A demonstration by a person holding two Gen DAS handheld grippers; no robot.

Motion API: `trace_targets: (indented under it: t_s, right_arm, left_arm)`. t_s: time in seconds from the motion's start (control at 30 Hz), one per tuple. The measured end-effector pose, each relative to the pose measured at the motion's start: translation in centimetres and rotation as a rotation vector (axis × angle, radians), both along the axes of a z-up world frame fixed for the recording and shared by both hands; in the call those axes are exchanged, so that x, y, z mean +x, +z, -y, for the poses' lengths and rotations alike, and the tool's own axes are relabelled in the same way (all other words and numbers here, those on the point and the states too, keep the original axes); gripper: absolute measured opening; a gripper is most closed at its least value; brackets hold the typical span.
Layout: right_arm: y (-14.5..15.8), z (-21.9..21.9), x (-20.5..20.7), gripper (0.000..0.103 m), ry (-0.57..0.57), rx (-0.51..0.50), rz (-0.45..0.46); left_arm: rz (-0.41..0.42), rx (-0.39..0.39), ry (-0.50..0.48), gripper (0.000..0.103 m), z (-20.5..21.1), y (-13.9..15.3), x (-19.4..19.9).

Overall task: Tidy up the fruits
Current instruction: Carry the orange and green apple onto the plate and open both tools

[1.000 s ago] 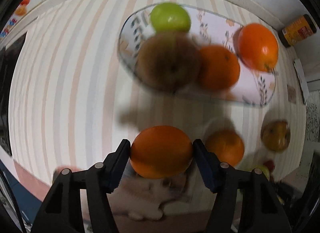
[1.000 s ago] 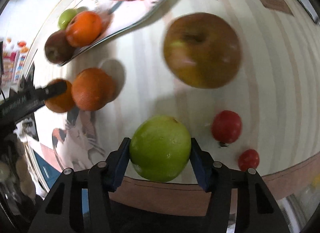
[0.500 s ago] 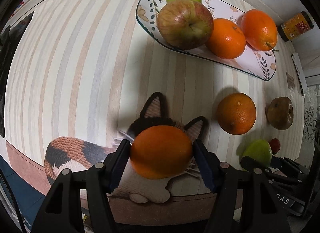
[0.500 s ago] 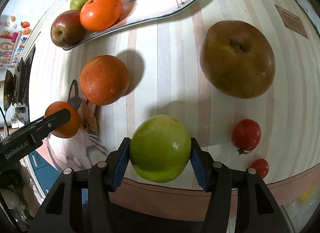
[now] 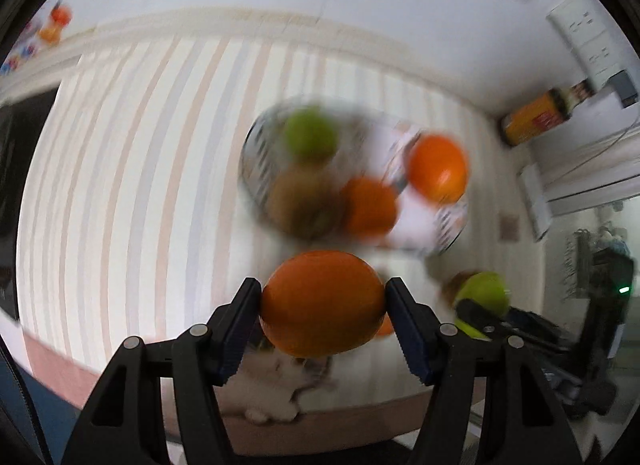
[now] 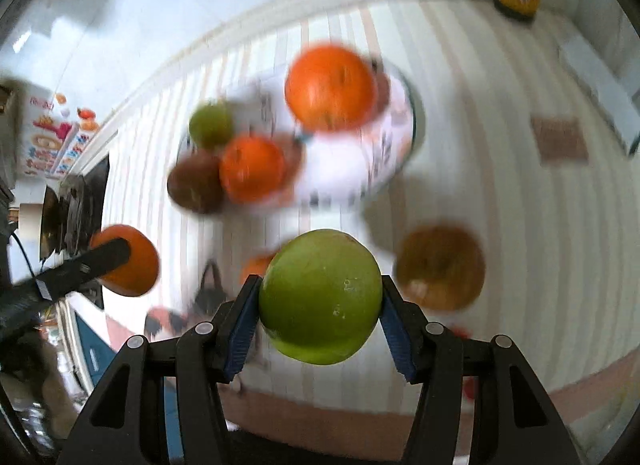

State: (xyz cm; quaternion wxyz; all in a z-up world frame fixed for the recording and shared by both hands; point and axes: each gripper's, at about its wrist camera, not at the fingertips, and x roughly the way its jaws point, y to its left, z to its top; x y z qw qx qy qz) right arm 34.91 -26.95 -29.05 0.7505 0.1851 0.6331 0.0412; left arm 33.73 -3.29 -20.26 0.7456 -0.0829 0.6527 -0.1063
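My left gripper [image 5: 323, 303] is shut on an orange [image 5: 322, 301] and holds it above the striped table, short of the patterned plate [image 5: 416, 231]. My right gripper [image 6: 320, 297] is shut on a green apple [image 6: 320, 295], also above the table. The plate [image 6: 344, 181] holds a small green fruit [image 6: 210, 125], a red-brown apple [image 6: 194, 187] and two oranges [image 6: 252, 167]. A brown pear [image 6: 440, 267] and another orange [image 6: 258, 265] lie on the table near the plate. The left gripper with its orange shows at the left of the right wrist view [image 6: 124, 259]. Both views are blurred.
An orange bottle [image 5: 536, 119] stands at the back right by the wall. A cat-shaped mat [image 5: 280, 389] lies at the table's front edge. A small brown card [image 6: 560, 139] lies on the table to the right. A dark stove [image 6: 76, 209] is at the left.
Both grippers have risen and tilted up from the table with their fruits, so the wall now shows. The plate sits lower and farther in both views.
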Motion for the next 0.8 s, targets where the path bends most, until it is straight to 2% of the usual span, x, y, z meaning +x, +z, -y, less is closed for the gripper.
trace_targets:
  t_s: [0.17,0.37,0.57,0.8]
  right_arm:
    - [-1.8,1.7,3.6,0.060,-0.043,-0.008,-0.014]
    - [-4.8,2.0,5.4,0.060,-0.088,0.032,-0.049]
    - [-6.1,1.7,5.8,0.060,-0.153,0.068,-0.046]
    - [-6.9,1.9,6.2,0.061,-0.203,0.171,-0.073]
  left_arm:
    - [0.057,0.039,-0.067,0.062,3.6,1.3,6.8]
    - [-0.007,0.123,-0.162,0.062,7.3,-2.6,12.8]
    - [-0.122,0.143,-0.209,0.062,9.4,-6.7,14.7]
    - [-0.193,0.175,-0.236,0.063,10.9,-9.0,15.1]
